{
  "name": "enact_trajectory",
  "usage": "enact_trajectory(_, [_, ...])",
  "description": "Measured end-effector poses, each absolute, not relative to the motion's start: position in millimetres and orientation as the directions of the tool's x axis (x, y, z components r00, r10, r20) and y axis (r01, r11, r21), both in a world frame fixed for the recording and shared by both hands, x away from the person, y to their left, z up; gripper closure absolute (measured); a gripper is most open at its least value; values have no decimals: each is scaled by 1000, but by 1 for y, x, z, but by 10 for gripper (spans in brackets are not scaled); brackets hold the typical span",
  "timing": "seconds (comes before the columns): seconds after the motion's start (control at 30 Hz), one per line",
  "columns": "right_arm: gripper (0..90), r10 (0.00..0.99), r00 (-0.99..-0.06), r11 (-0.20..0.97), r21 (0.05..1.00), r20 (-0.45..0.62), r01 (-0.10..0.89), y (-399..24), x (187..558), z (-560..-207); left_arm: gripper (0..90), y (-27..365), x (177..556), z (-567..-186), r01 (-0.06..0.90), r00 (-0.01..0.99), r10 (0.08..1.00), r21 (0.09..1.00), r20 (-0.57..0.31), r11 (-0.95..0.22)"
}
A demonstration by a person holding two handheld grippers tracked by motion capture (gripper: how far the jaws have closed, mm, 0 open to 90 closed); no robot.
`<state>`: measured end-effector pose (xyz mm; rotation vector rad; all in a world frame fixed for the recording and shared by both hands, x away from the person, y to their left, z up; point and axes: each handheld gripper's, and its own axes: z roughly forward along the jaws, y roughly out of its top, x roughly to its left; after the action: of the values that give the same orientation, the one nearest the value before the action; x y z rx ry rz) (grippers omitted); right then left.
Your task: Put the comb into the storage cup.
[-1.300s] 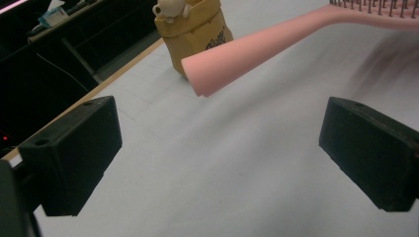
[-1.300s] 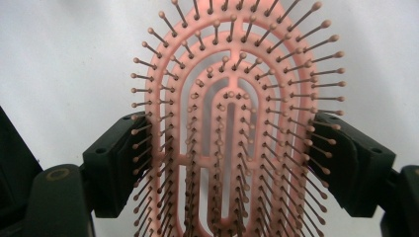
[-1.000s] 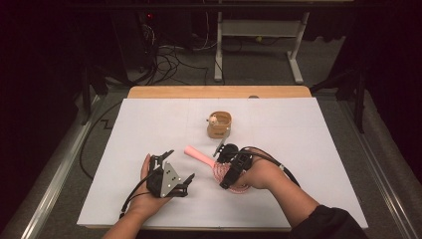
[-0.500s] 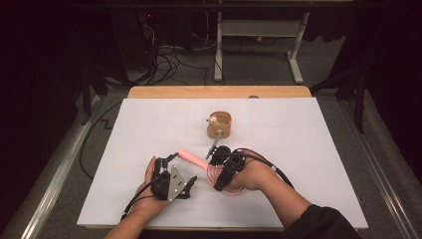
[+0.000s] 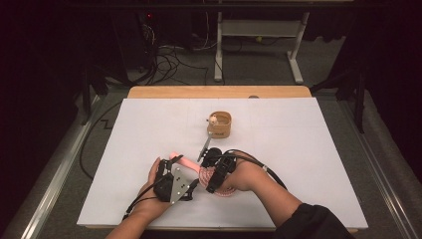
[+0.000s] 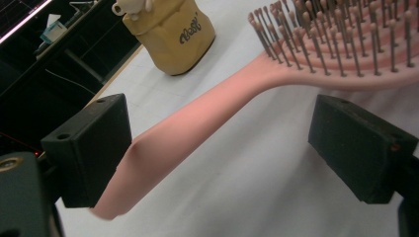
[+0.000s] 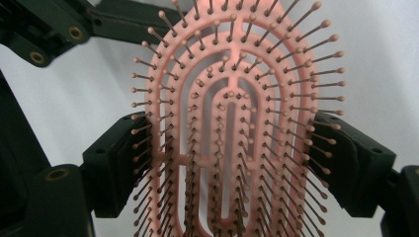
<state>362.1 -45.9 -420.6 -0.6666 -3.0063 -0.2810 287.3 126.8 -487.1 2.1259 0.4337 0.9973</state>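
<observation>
Pink hairbrush (image 7: 232, 128) held above the white table (image 5: 308, 164), near its front edge, between the person's two hand-held grippers. The right gripper (image 5: 211, 167) is clamped across the brush's oval, slotted head: in the right gripper view its two black pads (image 7: 116, 163) press against the head's left and right edges, and the ball-tipped bristles point toward the camera. The handle (image 6: 197, 123) runs from the head toward the left gripper (image 5: 174, 172) and passes between that gripper's jaws. In the left gripper view the handle's end lies against the left-hand pad (image 6: 91, 148), while the right-hand pad (image 6: 360, 148) stands well apart from it; these jaws have just been closing with the handle between them but do not yet grip it, so the left gripper counts as released. Seen from the high view, both hands meet just left of the table's middle, the left hand (image 5: 152, 186) touching the grey three-cornered plate on its gripper. A small tan cup-like holder (image 5: 220, 124), with lettering on its side and a pale figure on its rim, stands farther back on the table, apart from the brush.
</observation>
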Motion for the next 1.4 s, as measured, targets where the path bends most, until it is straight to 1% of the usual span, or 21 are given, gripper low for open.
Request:
enact_trajectory(0.37, [203,407,-909,896,157,92,416,-35,361,-419,154,125,286,-487,5,654,556,732,513,-681])
enact_trajectory(0.47, [203,407,-908,896,150,97,417,-34,362,-418,163,125,286,-486,4,658,544,721,520,-693])
enact_trajectory(0.63, [203,403,-910,899,143,97,414,-32,362,-416,195,121,283,-487,-11,645,523,691,558,-723])
enact_trajectory(0.7, [203,402,-911,899,146,95,412,-32,361,-417,218,121,283,-486,-3,650,515,679,559,-734])
enact_trajectory(0.83, [203,402,-911,899,145,96,412,-32,361,-417,223,120,283,-486,-6,646,513,677,565,-736])
enact_trajectory(1.2, [203,416,-903,893,137,109,428,-32,361,-415,384,116,276,-488,-94,585,442,598,680,-796])
enact_trajectory(1.4, [203,427,-897,889,131,115,440,-33,362,-416,428,112,272,-491,-131,559,408,563,722,-816])
